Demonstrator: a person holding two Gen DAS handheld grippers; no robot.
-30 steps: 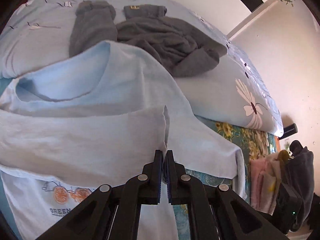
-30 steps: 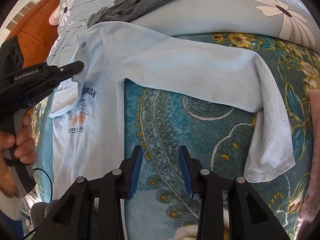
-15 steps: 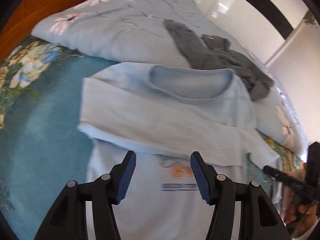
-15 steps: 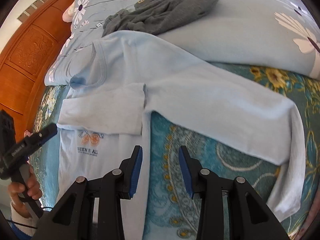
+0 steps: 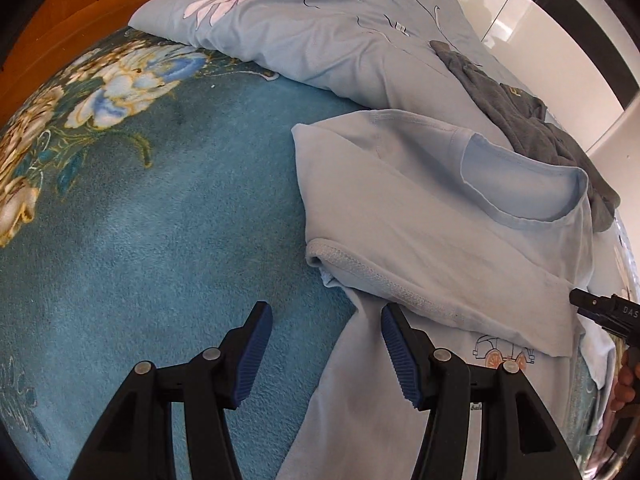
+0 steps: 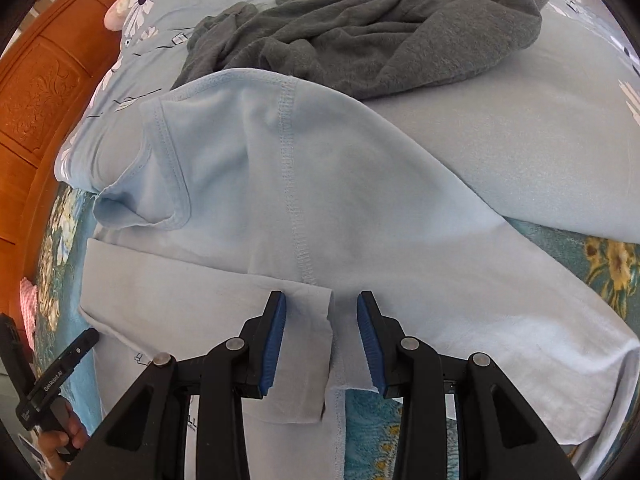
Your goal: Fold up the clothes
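1. Left gripper [image 5: 322, 350] now stands spread and empty over the teal blanket [image 5: 160, 240], at the shirt's side edge. A second ago it was pressed together on the sleeve end; that sleeve has since been let go.
2. Right gripper [image 6: 322, 338] also spread, holding nothing, as it was a second ago. It has come in close and now hovers over the cuff of the folded sleeve [image 6: 208, 312].
3. Shirt [image 5: 432, 216], pale blue, lies chest up across the blanket, its collar end riding up onto the floral duvet [image 5: 340, 28]. One sleeve lies folded across the chest; the other sleeve [image 6: 500, 300] is spread out flat.
4. Judgement: first sleeve fold looks done; the far sleeve likely comes next.
5. Grey garment [image 6: 380, 28] sits crumpled on the duvet beyond the collar, unfolded.
6. Hard to make out: the chest print is mostly covered by the sleeve. The shirt hem is cut off below both views. Whether either gripper touches cloth cannot be told.
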